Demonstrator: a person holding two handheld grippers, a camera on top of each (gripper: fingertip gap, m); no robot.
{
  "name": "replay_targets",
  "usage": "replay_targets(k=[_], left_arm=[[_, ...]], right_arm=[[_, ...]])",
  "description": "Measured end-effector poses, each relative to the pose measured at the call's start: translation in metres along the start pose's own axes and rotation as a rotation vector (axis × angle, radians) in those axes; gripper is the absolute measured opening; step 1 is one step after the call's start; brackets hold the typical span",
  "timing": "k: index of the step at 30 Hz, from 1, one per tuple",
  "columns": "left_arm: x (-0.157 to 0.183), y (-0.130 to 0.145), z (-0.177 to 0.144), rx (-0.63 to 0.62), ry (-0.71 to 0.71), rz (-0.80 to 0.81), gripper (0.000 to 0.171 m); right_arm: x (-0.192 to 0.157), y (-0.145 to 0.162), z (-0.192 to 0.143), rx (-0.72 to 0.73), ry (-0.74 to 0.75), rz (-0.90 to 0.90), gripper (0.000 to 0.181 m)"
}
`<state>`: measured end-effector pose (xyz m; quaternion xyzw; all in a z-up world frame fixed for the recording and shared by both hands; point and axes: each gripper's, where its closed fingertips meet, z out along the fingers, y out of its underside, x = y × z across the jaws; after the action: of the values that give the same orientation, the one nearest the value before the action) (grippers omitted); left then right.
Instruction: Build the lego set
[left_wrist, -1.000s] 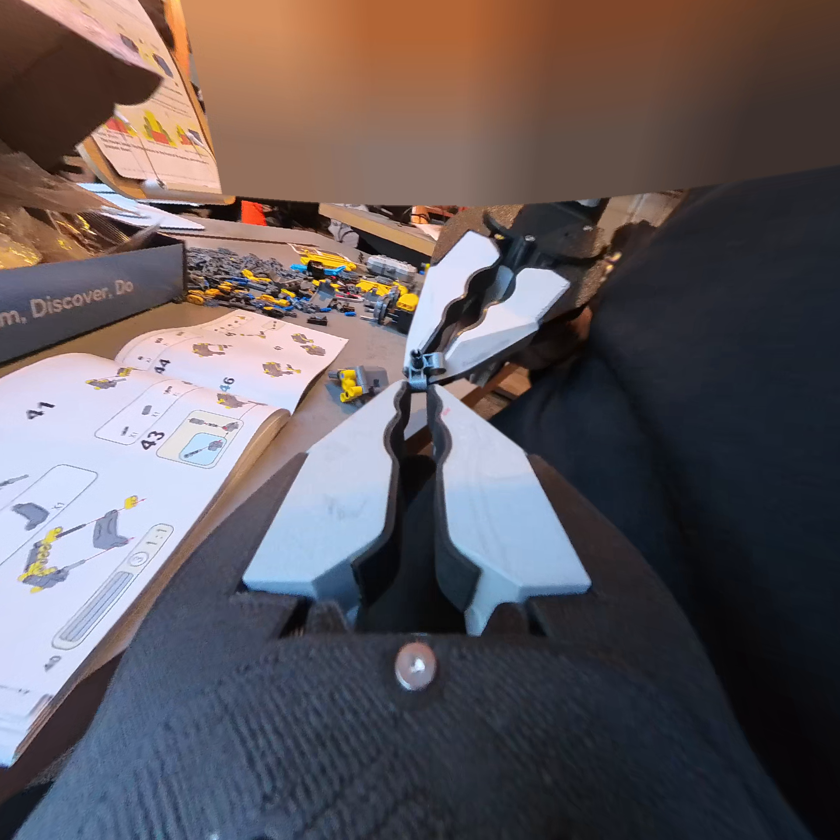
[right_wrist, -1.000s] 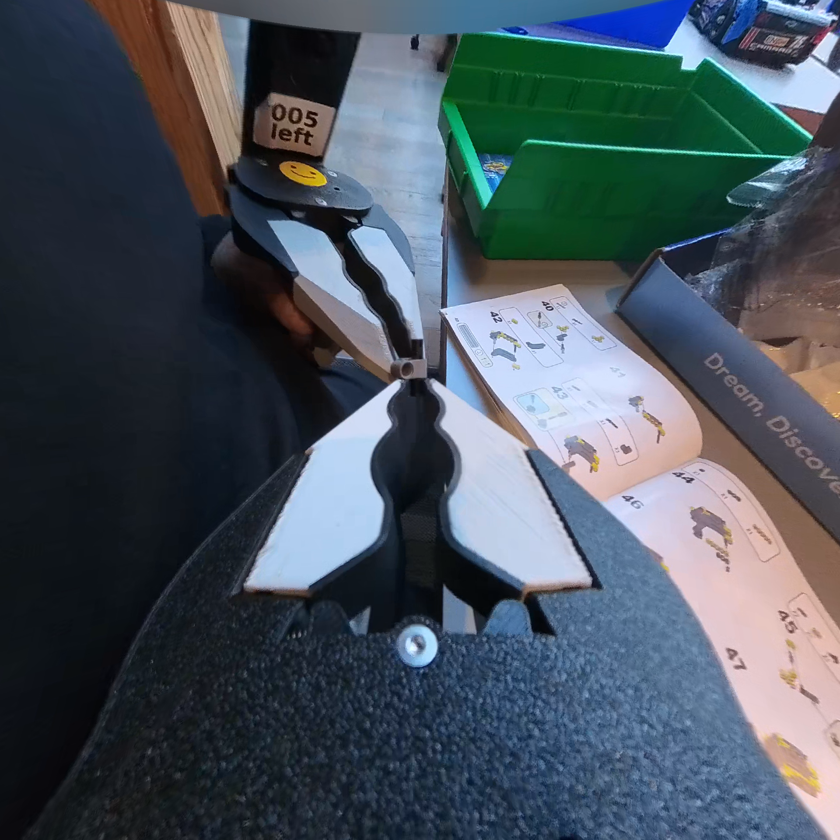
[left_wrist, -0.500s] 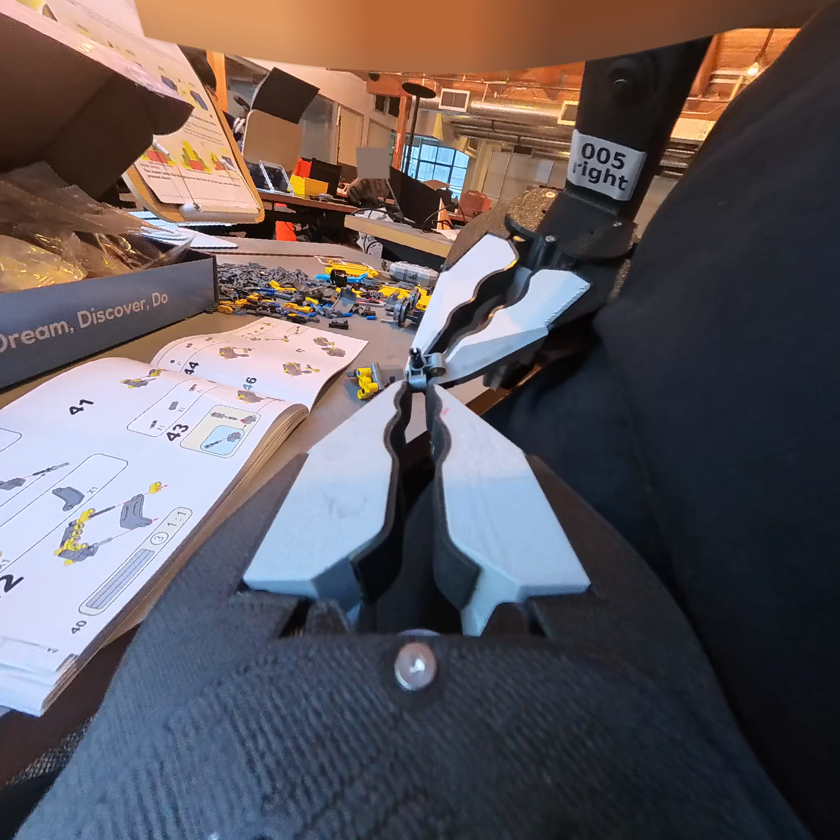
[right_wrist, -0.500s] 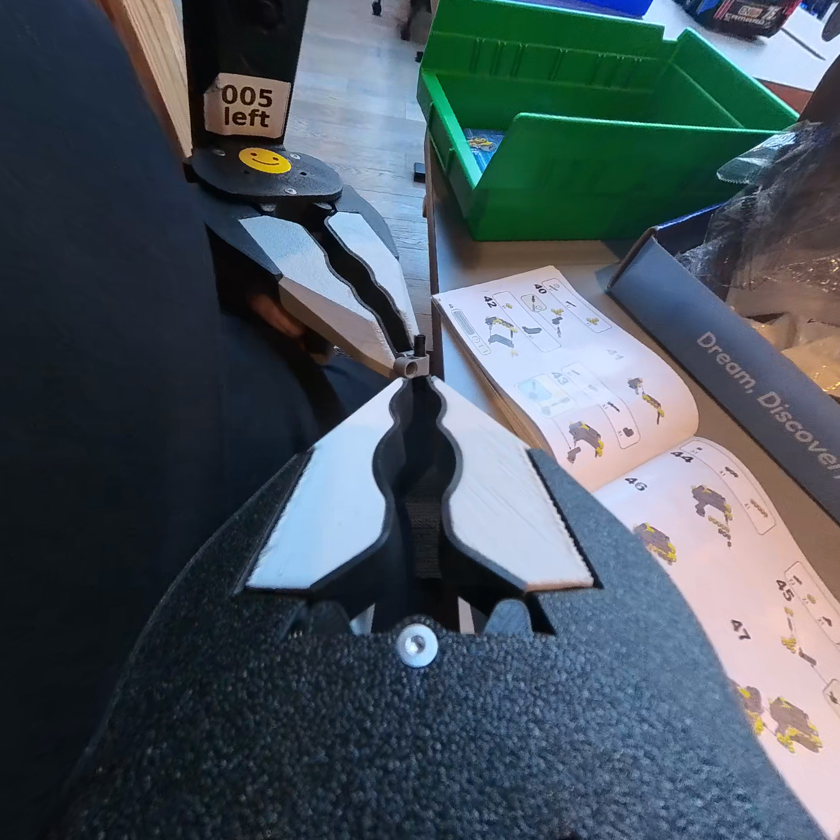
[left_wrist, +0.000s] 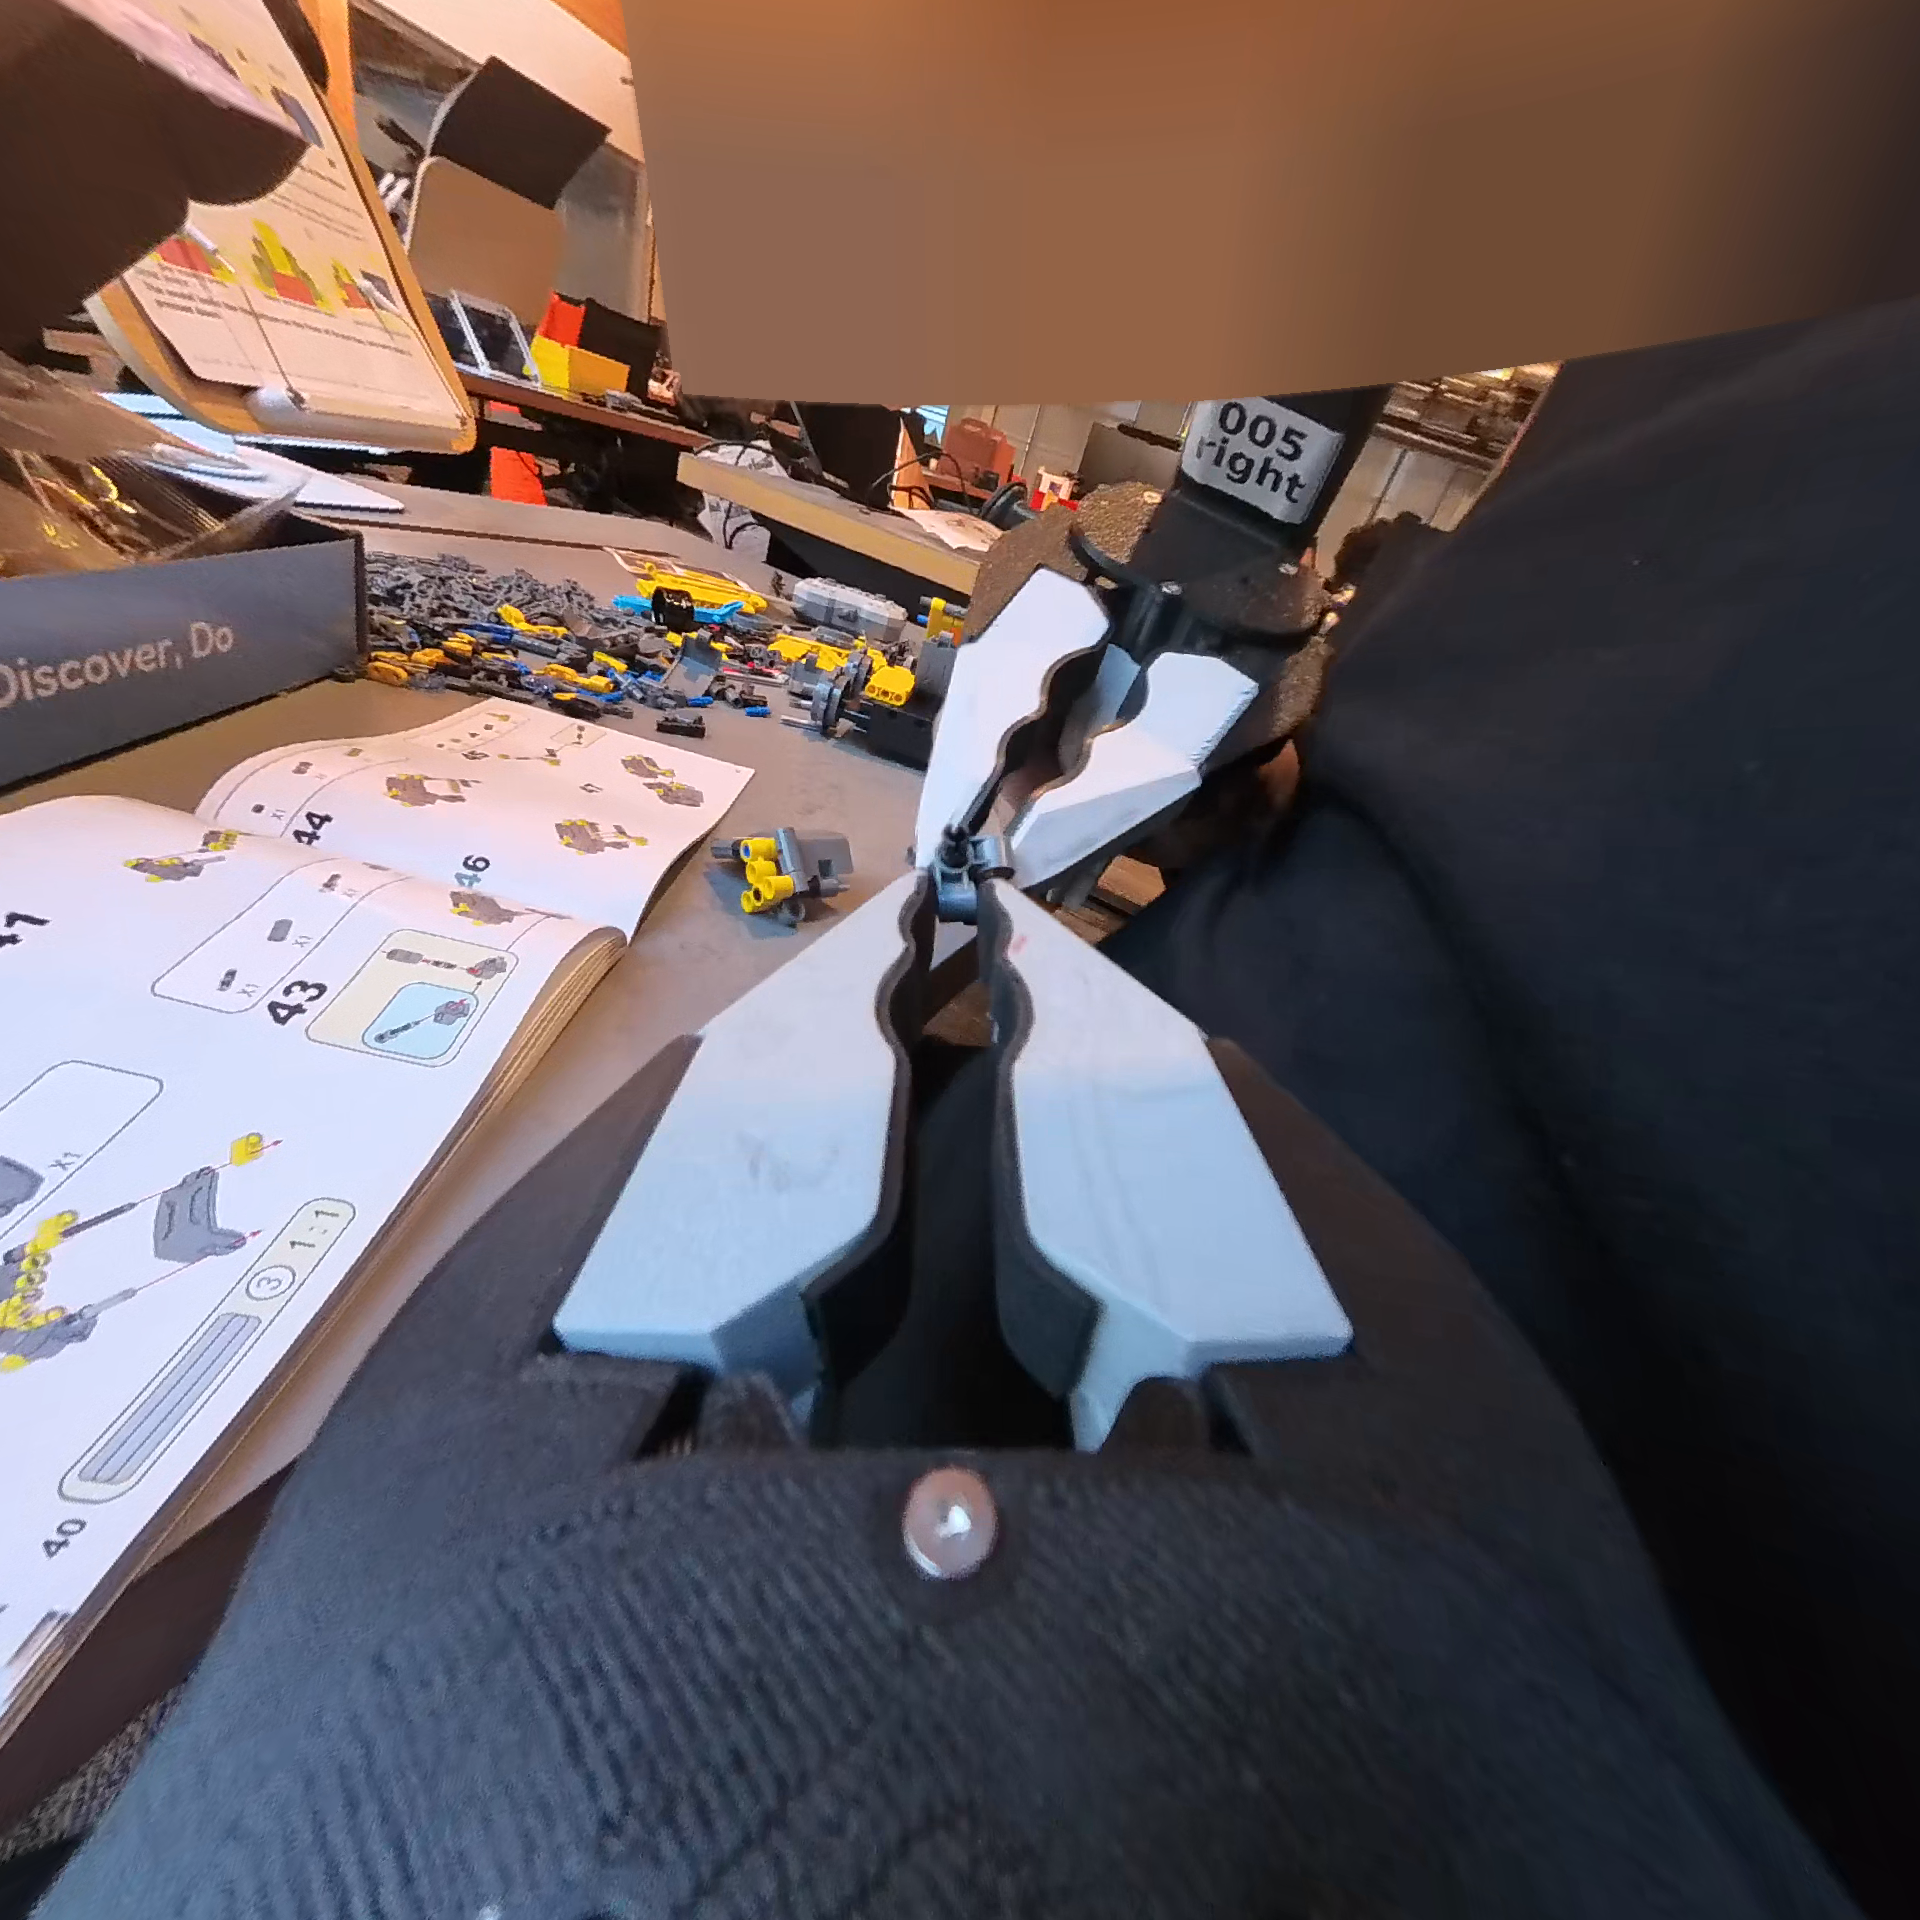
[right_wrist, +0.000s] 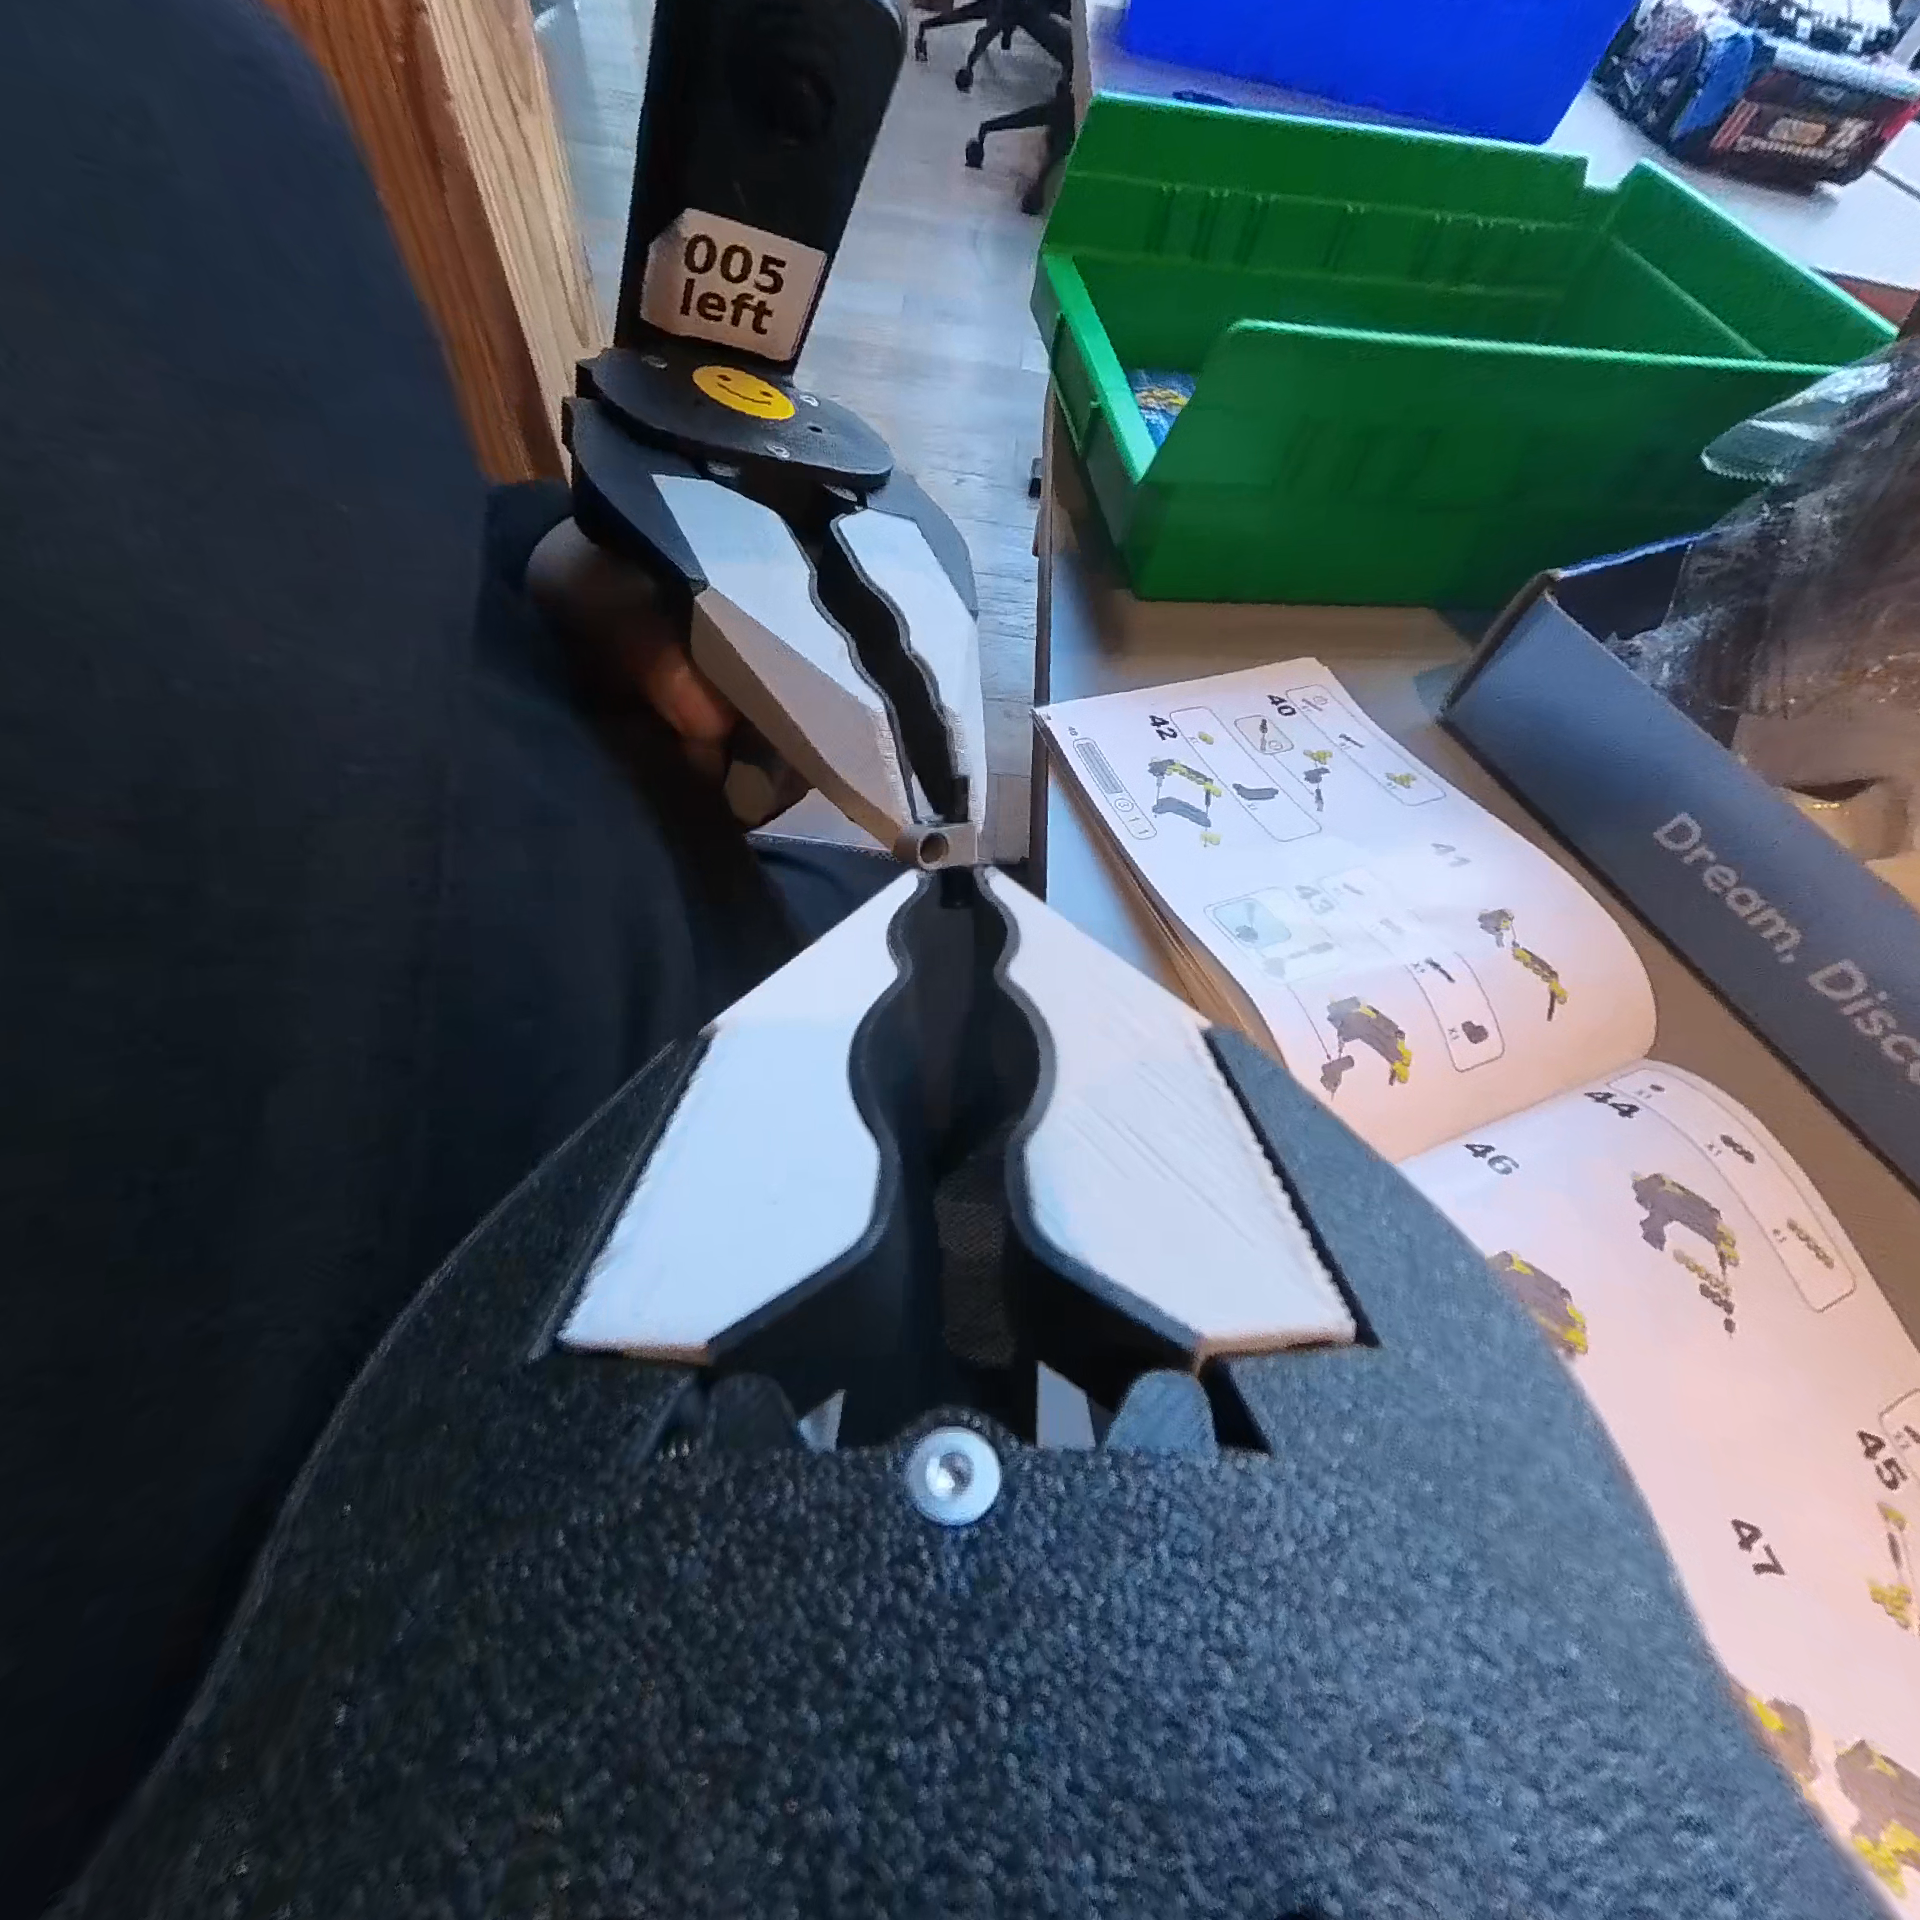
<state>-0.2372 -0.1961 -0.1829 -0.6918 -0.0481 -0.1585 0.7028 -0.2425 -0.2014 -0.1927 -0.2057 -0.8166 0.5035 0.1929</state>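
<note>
My left gripper (left_wrist: 951, 906) is shut on a small grey connector piece (left_wrist: 964, 871). My right gripper (left_wrist: 968, 834) comes in from the upper right, tip to tip with it. It is shut on a thin black axle (left_wrist: 982, 795) whose end meets the connector. In the right wrist view, my right gripper (right_wrist: 951, 885) points up at the connector (right_wrist: 940, 844), which the left gripper (right_wrist: 935, 821) holds from the upper left. Both grippers hover just off the table's near edge, in front of a person's dark clothing (left_wrist: 1610, 935).
An open instruction booklet (left_wrist: 312, 987) lies on the grey table (left_wrist: 748, 966), also seen in the right wrist view (right_wrist: 1455, 987). A small yellow and grey assembly (left_wrist: 784, 868) sits beside it. Loose pieces (left_wrist: 623, 644) lie farther back. A dark box (right_wrist: 1714, 883) and a green bin (right_wrist: 1403, 416) stand behind. The tips of both grippers are at nearly the same place.
Both grippers stay shut and tip to tip while both views shift slightly. Half a second ago the axle's end showed above the connector in the right wrist view; now it does not.
</note>
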Motion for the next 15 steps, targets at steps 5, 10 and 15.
replay_targets(k=[5,10,15], left_arm=[[0.000,-0.005,-0.001,-0.017,-0.084,0.177,0.005],[-0.008,-0.007,0.001,-0.106,-0.272,0.521,0.006],[-0.016,-0.010,0.002,-0.122,-0.300,0.543,0.006]], right_arm=[[0.003,-0.004,-0.001,0.023,0.019,0.048,0.007],[0.011,-0.001,-0.011,0.089,-0.057,0.463,0.018],[0.007,-0.010,-0.010,0.201,-0.167,0.700,0.023]])
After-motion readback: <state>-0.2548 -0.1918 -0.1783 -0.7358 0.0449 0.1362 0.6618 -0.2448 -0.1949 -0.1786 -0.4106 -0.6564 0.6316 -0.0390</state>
